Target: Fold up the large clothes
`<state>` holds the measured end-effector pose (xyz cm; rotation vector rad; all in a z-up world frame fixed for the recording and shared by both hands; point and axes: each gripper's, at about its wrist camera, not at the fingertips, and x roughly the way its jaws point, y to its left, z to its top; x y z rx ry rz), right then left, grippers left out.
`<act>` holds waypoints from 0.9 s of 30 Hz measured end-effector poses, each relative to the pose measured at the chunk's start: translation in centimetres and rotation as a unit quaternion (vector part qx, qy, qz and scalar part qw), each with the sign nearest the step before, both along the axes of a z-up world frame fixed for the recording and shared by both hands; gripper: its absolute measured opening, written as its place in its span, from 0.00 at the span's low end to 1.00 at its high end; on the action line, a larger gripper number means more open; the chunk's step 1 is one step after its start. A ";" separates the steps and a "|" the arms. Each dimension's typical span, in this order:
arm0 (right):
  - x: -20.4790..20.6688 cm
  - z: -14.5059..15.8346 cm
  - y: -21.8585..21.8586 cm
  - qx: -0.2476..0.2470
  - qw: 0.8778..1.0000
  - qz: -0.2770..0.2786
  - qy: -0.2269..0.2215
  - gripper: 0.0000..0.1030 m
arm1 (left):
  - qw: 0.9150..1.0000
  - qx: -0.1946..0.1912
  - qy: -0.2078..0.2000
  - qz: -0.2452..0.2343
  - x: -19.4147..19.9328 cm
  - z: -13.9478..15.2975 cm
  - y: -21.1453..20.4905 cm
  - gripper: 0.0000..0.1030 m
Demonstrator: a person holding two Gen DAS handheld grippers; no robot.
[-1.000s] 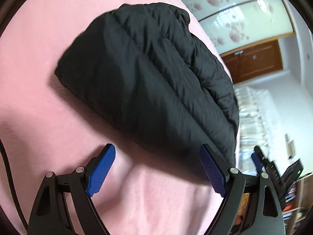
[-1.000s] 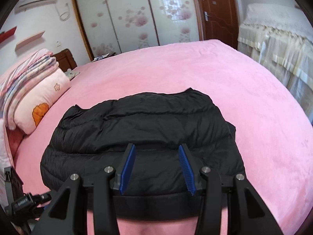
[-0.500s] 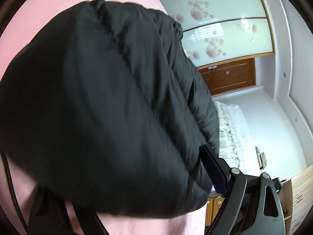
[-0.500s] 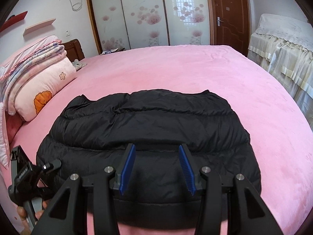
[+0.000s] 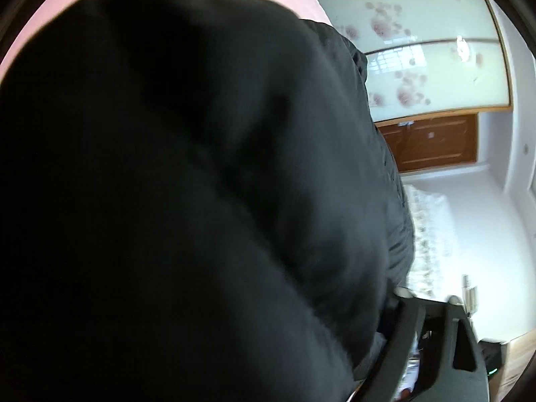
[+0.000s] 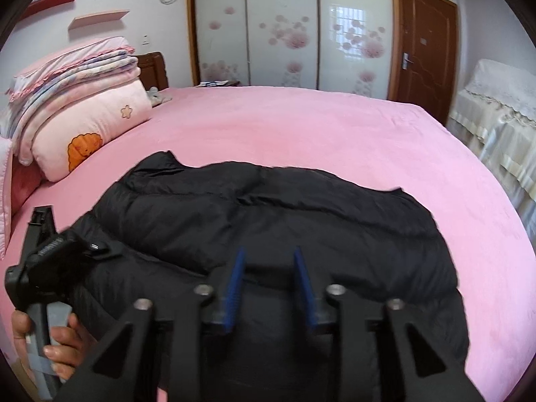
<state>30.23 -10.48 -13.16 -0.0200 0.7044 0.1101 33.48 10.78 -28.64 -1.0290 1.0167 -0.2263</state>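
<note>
A black puffer jacket (image 6: 274,221) lies folded on the pink bed (image 6: 301,127). My right gripper (image 6: 269,278) hovers over the jacket's near edge with its blue pads apart and nothing between them. The left gripper body (image 6: 50,268) shows at the jacket's left end, held in a hand. In the left wrist view the jacket (image 5: 201,201) fills almost the whole frame and hides the left gripper's fingertips; only its right arm (image 5: 408,328) shows.
A pink pillow (image 6: 90,130) and stacked quilts (image 6: 73,70) sit at the bed's left. Sliding wardrobe doors (image 6: 288,26) and a brown door (image 6: 425,47) stand behind. A cream-covered piece of furniture (image 6: 499,110) stands at the right.
The left gripper has pushed into the jacket's left end, which now covers its view and pads. The right gripper has risen and pulled back a little, still open.
</note>
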 end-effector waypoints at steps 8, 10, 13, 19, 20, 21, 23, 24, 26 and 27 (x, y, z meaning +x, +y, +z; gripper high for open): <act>4.4 -0.4 2.3 0.003 0.999 -0.040 -0.029 0.14 | 0.995 0.085 -0.048 -0.011 -1.2 4.0 -3.2 0.31; 5.7 -1.8 2.7 -0.008 0.998 -0.052 -0.017 0.10 | 0.991 0.119 -0.068 -0.010 -1.8 5.4 -4.3 0.28; 7.6 -5.2 2.9 -0.020 0.998 -0.058 0.028 0.05 | 0.976 0.184 -0.114 -0.020 -2.8 8.0 -7.2 0.26; 8.2 -8.9 1.7 0.015 0.996 -0.052 0.068 0.03 | 0.936 0.283 -0.204 -0.056 -5.1 12.0 -14.4 0.23; 8.2 -9.3 1.7 0.017 0.996 -0.050 0.070 0.03 | 0.929 0.295 -0.214 -0.063 -5.4 12.4 -15.8 0.23; 8.2 -9.6 1.5 0.019 0.996 -0.047 0.072 0.03 | 0.924 0.305 -0.222 -0.067 -5.4 12.6 -16.6 0.23; 8.1 -10.3 1.4 0.024 0.996 -0.041 0.075 0.03 | 0.912 0.327 -0.236 -0.078 -5.7 13.0 -18.7 0.23; 8.1 -10.6 1.3 0.027 0.996 -0.036 0.077 0.03 | 0.907 0.337 -0.240 -0.083 -5.9 13.2 -19.7 0.23; 8.1 -11.2 1.0 0.033 0.996 -0.033 0.080 0.03 | 0.901 0.349 -0.243 -0.089 -6.1 13.3 -21.2 0.23; 8.1 -11.4 1.0 0.035 0.996 -0.032 0.081 0.03 | 0.899 0.354 -0.243 -0.090 -6.2 13.3 -22.0 0.23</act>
